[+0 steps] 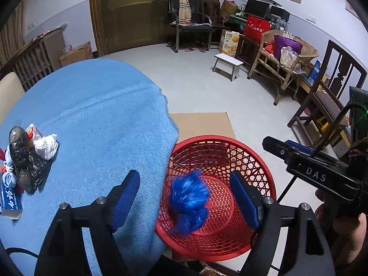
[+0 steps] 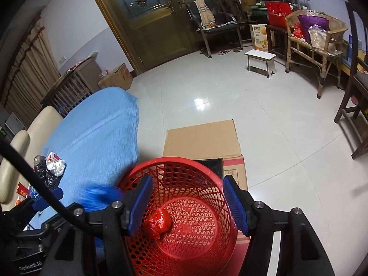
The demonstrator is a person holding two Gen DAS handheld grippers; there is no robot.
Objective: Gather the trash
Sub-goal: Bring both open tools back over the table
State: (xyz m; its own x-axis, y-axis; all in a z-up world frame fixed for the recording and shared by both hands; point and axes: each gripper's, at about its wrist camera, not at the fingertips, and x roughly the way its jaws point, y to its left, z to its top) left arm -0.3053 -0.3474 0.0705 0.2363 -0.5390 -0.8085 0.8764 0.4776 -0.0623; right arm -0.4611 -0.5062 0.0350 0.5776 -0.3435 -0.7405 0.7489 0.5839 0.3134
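While the crumpled blue plastic wad drops blurred into the red mesh basket, both grippers, left gripper and right gripper, gape empty; next, probably the table's remaining trash pile.

Left gripper and right gripper (side by side) both have their 2 fingers spread wide.

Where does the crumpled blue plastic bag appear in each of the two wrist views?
Left wrist view: the blue plastic bag is low at center, blurred, between the open fingers, over the red basket.
Right wrist view: the bag is at lower left, blurred, beside the basket's left rim.
Shared landmark: the red basket.
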